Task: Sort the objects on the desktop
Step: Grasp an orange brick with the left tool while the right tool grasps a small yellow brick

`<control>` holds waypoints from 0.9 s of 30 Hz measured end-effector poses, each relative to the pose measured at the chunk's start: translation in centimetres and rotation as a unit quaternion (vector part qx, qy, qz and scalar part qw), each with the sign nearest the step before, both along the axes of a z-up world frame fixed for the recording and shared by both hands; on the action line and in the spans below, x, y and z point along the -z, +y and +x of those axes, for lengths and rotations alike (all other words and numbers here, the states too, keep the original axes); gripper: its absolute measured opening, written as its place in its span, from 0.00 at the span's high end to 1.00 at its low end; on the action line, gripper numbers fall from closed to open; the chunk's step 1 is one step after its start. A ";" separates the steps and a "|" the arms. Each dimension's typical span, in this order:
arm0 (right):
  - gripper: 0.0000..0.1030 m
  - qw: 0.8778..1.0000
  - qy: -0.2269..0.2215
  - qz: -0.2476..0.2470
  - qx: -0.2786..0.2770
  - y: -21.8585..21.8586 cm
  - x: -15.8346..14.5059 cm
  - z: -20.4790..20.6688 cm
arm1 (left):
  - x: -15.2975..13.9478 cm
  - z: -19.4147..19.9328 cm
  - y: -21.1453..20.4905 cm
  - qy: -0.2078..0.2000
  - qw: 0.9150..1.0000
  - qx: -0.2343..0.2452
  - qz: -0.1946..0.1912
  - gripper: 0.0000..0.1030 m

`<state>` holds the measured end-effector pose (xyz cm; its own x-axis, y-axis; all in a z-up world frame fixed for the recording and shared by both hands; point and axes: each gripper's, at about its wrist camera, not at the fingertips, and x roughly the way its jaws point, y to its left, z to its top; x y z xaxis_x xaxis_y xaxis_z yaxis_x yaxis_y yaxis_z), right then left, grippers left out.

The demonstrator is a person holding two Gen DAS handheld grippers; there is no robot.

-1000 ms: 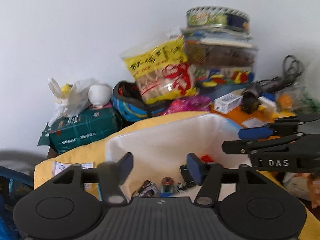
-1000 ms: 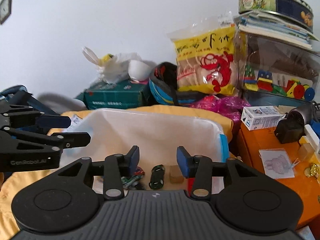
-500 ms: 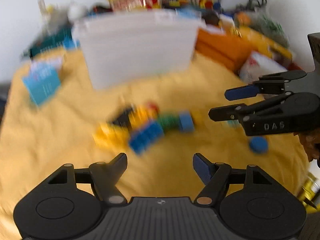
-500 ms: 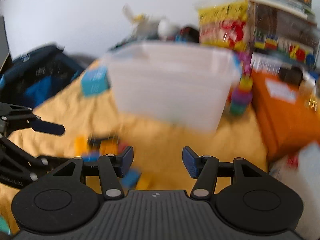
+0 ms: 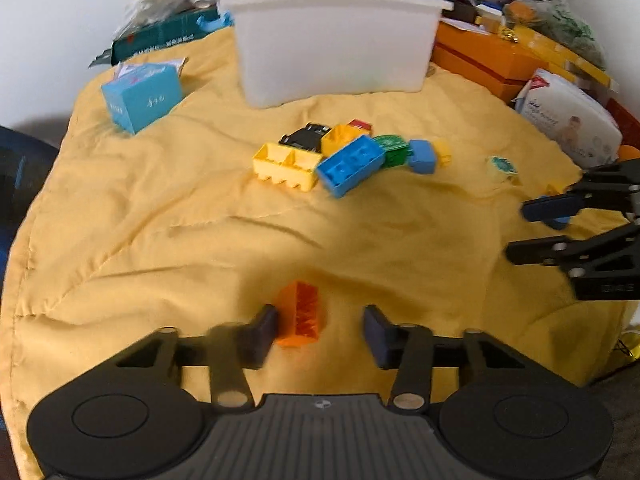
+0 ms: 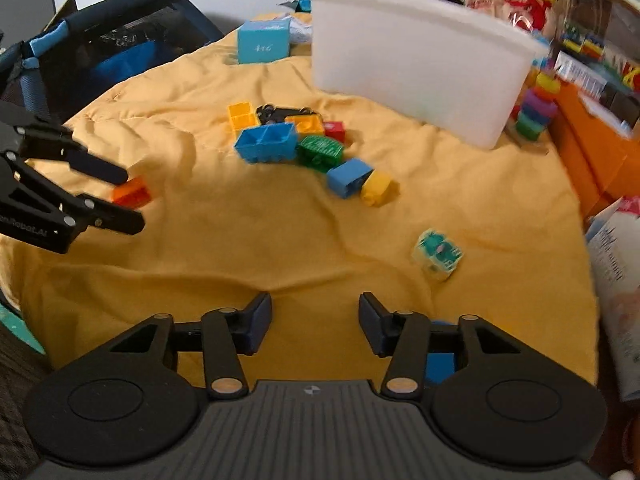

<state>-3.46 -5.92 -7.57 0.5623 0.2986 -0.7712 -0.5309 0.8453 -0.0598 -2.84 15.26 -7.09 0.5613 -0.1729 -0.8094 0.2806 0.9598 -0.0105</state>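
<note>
The left gripper (image 5: 319, 330), its fingers just closing, straddles the orange brick (image 5: 299, 314) at lower centre without clamping it. The right gripper (image 6: 316, 326) hangs released over bare yellow cloth (image 6: 304, 240). Only the left pad touches the brick, so it may skid aside on the soft, wrinkled cloth.

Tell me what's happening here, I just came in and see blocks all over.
A person with two handheld grippers is sorting toy blocks off a yellow cloth into the white bin. The left gripper has an orange block between its closing jaws, not yet clamped. The right gripper is open over bare cloth.
</note>
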 end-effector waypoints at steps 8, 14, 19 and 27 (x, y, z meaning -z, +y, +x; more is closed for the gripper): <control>0.54 0.998 -0.033 0.017 0.044 -1.7 -1.1 -1.6 | -0.5 0.0 -0.9 -0.020 0.999 0.032 0.017 0.69; 0.61 0.984 -0.009 0.053 0.171 -6.6 -1.2 -0.4 | -0.6 0.2 -1.9 -0.013 0.999 0.047 -0.008 0.55; 0.61 0.970 0.002 0.085 0.227 -9.3 -1.2 0.6 | -1.8 -0.2 -2.5 -0.023 0.998 0.058 -0.029 0.49; 0.77 0.987 -0.007 0.007 0.159 -7.7 0.0 1.1 | -3.0 -0.8 -0.5 -0.039 0.999 0.004 -0.025 0.49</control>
